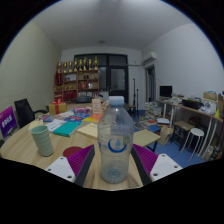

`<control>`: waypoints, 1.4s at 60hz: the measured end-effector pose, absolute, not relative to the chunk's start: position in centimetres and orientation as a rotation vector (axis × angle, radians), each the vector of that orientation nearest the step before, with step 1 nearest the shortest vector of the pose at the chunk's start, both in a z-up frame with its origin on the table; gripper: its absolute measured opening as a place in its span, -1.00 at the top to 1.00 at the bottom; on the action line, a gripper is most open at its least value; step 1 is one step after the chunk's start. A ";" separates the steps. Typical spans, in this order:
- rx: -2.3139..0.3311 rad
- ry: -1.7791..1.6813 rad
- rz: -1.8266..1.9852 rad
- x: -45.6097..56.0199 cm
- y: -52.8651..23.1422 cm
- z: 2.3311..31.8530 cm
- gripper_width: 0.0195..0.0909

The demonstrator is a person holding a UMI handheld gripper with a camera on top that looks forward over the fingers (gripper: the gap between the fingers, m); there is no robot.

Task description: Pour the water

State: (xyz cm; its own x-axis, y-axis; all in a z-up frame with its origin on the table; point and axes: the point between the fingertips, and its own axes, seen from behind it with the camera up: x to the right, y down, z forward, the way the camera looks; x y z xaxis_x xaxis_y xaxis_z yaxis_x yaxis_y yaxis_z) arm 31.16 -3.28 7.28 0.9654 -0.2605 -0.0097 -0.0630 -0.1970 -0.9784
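A clear plastic water bottle (116, 140) with a blue-and-white label and a white cap stands upright between my fingers, close to the camera. My gripper (115, 160) is shut on it. The purple pads (82, 158) meet the bottle's sides on the left and right. Its base shows just above the wooden table (60, 160); whether it rests on the table or hangs a little above it I cannot tell. A pale green cup (42, 138) stands on the table to the left, beyond the left finger.
Papers, books and a teal folder (66, 127) lie on the table behind the bottle. A purple box (7, 123) and a dark chair (24, 110) are at the far left. White stools (194, 138) and a desk with a monitor (166, 92) stand to the right. Shelves (78, 78) line the back wall.
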 end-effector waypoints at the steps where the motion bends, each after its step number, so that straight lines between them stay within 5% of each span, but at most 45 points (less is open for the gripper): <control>1: -1.763 0.247 -0.176 31.4 -2.9 7.1 -0.70; 6: -1.760 0.262 -0.165 32.3 -1.3 6.2 -0.64; 10: -1.796 0.253 -0.164 32.8 -0.8 4.9 0.02; 20: -1.808 0.304 -0.165 33.1 -0.8 4.9 0.18; 24: -1.849 0.303 -0.139 32.6 -1.2 5.7 0.41; 35: -1.849 0.035 -0.300 29.7 1.2 15.5 0.42; 46: -1.712 -0.787 -0.961 25.2 5.9 23.7 0.42; 53: -1.471 -1.262 -1.287 19.9 9.3 20.3 0.42; 57: -1.389 -1.483 -1.386 20.3 8.6 22.0 0.42; 84: -1.116 -1.855 -1.626 20.4 8.4 21.0 0.42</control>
